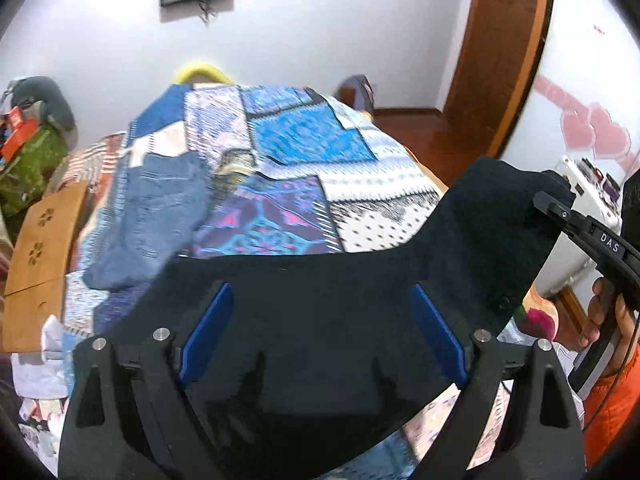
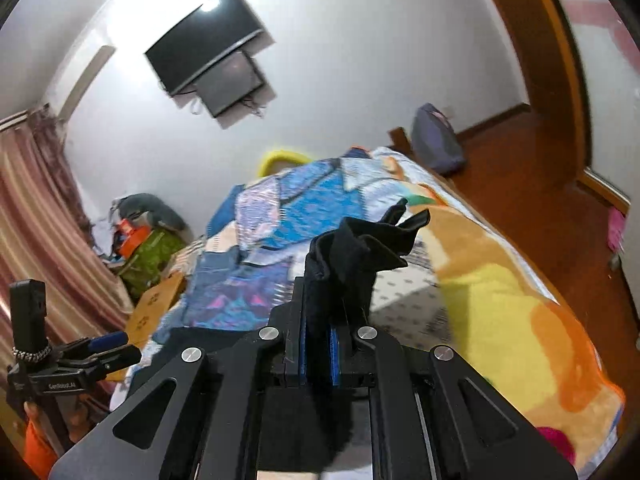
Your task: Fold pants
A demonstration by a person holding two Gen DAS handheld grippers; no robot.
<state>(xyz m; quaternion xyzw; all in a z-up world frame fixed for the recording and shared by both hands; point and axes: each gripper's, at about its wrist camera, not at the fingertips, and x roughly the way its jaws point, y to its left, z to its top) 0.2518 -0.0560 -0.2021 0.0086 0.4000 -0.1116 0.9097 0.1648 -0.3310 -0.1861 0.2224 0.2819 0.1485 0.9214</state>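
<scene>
Currently the black fabric pants (image 2: 352,248) are clenched by the right hand-held gripper (image 2: 316,356); the left hand-held gripper (image 1: 320,336), spread wide at nine o'clock, grips nothing, so the unsupported side could sag and crease.

1. The right gripper (image 2: 318,354) has its jaws clamped together on a bunched fold of the black pants (image 2: 352,256).
2. The cloth rises above the blue pads (image 2: 333,354) in a crumpled peak, and the rest hangs down beneath the gripper.
3. Behind lies the bed (image 2: 520,320), its near right corner covered by an orange and yellow blanket (image 2: 500,304).
4. A blue patchwork cover (image 2: 288,208) spreads toward the bed's far edge.
5. Denim jeans (image 2: 212,268) lie near the bed's left edge.
6. The left gripper (image 2: 108,350) shows at the left, jaws apart and empty.
7. Two dark screens (image 2: 208,44) hang on the white wall.
</scene>
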